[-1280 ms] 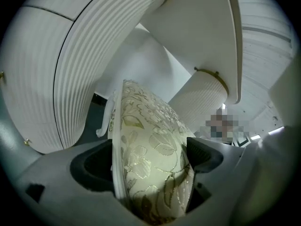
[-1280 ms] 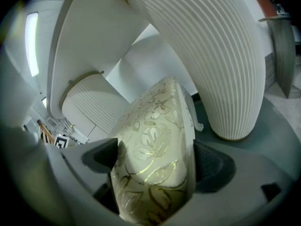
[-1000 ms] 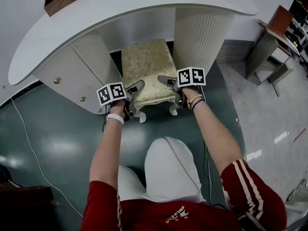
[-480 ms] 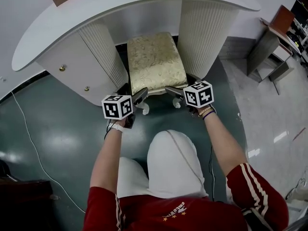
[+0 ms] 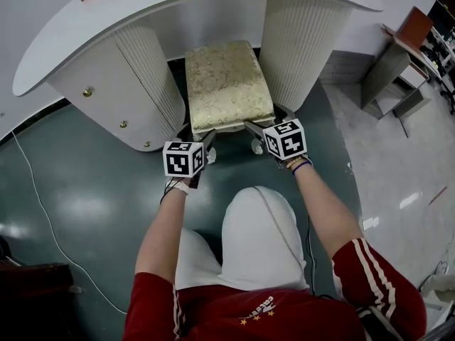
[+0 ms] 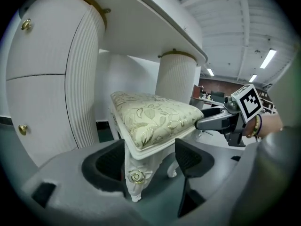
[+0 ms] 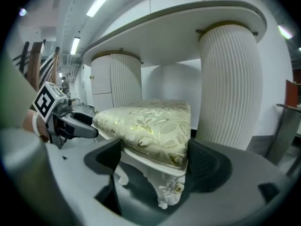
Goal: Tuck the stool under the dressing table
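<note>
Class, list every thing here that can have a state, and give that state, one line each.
dressing table, standing on its two pedestals.
drawers, shut.
stool, upright on the floor, between those pedestals.
left gripper, open; its jaws have just been closing, with the stool's front corner leg between them.
right gripper, open; its jaws have just been closing, with the stool's other front corner between them.

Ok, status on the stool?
Fingers of left gripper and right gripper have just been closing, near corners of the stool between them, not gripped. Stool partly under dressing table, between its pedestals. Nothing seen blocking.
</note>
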Demonstrator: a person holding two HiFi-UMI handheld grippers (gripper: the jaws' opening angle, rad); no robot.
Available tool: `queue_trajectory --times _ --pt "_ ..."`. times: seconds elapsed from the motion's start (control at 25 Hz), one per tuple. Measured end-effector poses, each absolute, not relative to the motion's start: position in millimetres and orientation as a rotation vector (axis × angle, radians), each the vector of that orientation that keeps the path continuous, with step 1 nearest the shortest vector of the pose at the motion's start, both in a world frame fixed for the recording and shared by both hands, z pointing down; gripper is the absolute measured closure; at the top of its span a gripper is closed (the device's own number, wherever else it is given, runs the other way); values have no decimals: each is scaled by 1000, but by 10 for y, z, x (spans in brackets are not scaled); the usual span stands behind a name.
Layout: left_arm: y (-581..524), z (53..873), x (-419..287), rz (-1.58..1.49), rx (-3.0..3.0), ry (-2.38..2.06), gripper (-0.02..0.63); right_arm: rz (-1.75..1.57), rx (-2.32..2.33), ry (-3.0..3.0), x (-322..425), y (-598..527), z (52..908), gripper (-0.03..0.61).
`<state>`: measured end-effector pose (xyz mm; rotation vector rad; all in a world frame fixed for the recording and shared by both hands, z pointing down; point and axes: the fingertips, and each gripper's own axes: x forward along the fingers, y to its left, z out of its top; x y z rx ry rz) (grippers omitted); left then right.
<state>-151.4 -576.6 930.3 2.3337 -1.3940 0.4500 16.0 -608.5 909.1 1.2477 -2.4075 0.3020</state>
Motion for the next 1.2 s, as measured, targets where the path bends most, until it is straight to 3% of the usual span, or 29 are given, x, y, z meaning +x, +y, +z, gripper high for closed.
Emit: queue_trajectory --times 0.36,0.8,1.2 --pt "-6213 9291 -1652 448 2249 -1448 290 340 1309 -2382 38 -6513 9097 135" --pt "-6384 8921 -1723 311 2252 -1520 328 620 1552 -2279 45 -7065 9226 124" --pt "-5968 8286 -2011 165 2362 -1565 347 546 1615 -2374 -137 -6658 8869 195"
